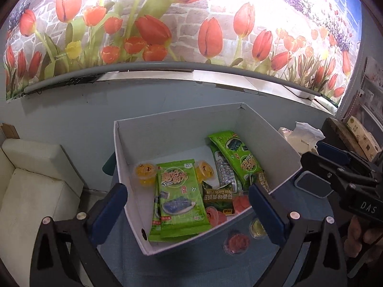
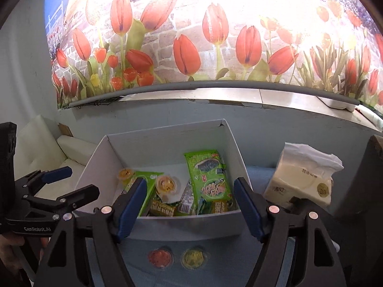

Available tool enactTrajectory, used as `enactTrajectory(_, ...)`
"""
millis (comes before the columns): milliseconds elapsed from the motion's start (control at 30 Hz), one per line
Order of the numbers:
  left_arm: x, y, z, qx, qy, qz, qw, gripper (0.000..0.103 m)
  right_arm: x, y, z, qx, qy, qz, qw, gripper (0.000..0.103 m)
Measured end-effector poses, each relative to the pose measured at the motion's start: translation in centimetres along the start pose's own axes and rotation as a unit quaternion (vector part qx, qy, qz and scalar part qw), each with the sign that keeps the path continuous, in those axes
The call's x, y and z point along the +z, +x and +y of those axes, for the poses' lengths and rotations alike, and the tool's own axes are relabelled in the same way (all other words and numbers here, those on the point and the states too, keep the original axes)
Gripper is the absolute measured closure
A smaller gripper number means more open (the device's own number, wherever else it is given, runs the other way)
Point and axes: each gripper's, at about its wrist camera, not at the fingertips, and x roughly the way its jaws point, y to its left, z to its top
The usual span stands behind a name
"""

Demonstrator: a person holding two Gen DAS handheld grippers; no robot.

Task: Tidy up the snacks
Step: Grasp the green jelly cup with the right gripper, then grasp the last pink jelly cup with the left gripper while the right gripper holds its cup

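Observation:
A white cardboard box (image 1: 134,162) (image 2: 167,226) holds green seaweed snack packs (image 1: 180,198) (image 2: 208,179), yellow jelly cups (image 1: 144,171) (image 2: 166,184), pink jelly cups (image 1: 216,215) and a pea snack pack (image 1: 221,195). On the blue table in front of the box stand a red jelly cup (image 1: 237,242) (image 2: 160,258) and a yellow-green jelly cup (image 1: 257,227) (image 2: 194,258). My left gripper (image 1: 188,211) is open and empty above the box's near corner. My right gripper (image 2: 189,209) is open and empty above the box's front wall; it also shows at the right of the left wrist view (image 1: 318,167).
A tissue pack (image 2: 304,174) (image 1: 301,136) lies right of the box. A white cushioned seat (image 1: 31,179) is at the left. A tulip-print wall (image 1: 191,24) with a grey ledge runs behind. Cartons (image 1: 363,138) stand at the far right.

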Motion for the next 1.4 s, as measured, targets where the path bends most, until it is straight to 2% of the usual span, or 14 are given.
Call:
enactTrajectory(200,-2.2,-3.7,-1.4,-0.020,-0.012,-0.013,0.9996,0.000,-4.6,-3.5,1.5,-0.010,-0.023,-0.002,1.000,0.016)
enactTrajectory(333,-3.8,-6.1,-2.1,-0.033,-0.015,-0.026,0.9990,0.000,-7.9,-4.1,1.1,-0.028,-0.029,0.016,0.999,0.013)
enactTrajectory(467,-5.2,-7.6,-2.5,-0.043,-0.019,-0.028,0.9985,0.000,-10.5,-2.3,0.0,-0.041,-0.018,0.055,0.997,0.013)
enactTrajectory(600,-6.8,-8.5,-3.2,-0.037,-0.006,-0.028,0.9989,0.000,-11.9,0.1,-0.6,-0.043,-0.009,0.074,0.996,0.013)
enactTrajectory(933,-9.6,-8.8,-2.2,-0.034,-0.009,-0.010,0.9993,0.000,-11.4,6.4,0.0,-0.042,-0.001,0.102,0.994,0.014)
enactTrajectory(1033,-10.2,-8.3,-1.3,-0.028,-0.018,-0.003,0.9994,0.000,-11.4,8.0,0.1,-0.042,0.000,0.123,0.992,0.036)
enactTrajectory(1067,-10.4,-8.2,-1.2,-0.026,-0.020,0.001,0.9995,0.000,-11.5,8.6,0.1,-0.046,0.002,0.137,0.990,0.051)
enactTrajectory(1100,-10.5,-8.1,-1.0,-0.025,-0.021,0.003,0.9994,0.000,-11.6,9.0,0.0,-0.043,0.006,0.143,0.989,0.054)
enactTrajectory(1200,-10.9,-7.9,-0.8,-0.022,-0.020,0.003,0.9996,0.000,-11.7,8.7,0.1,-0.035,-0.003,0.126,0.991,0.061)
enactTrajectory(1400,-11.4,-6.8,-1.3,-0.018,-0.015,0.010,0.9997,0.000,-12.3,6.5,-1.0,-0.015,0.017,0.100,0.995,0.061)
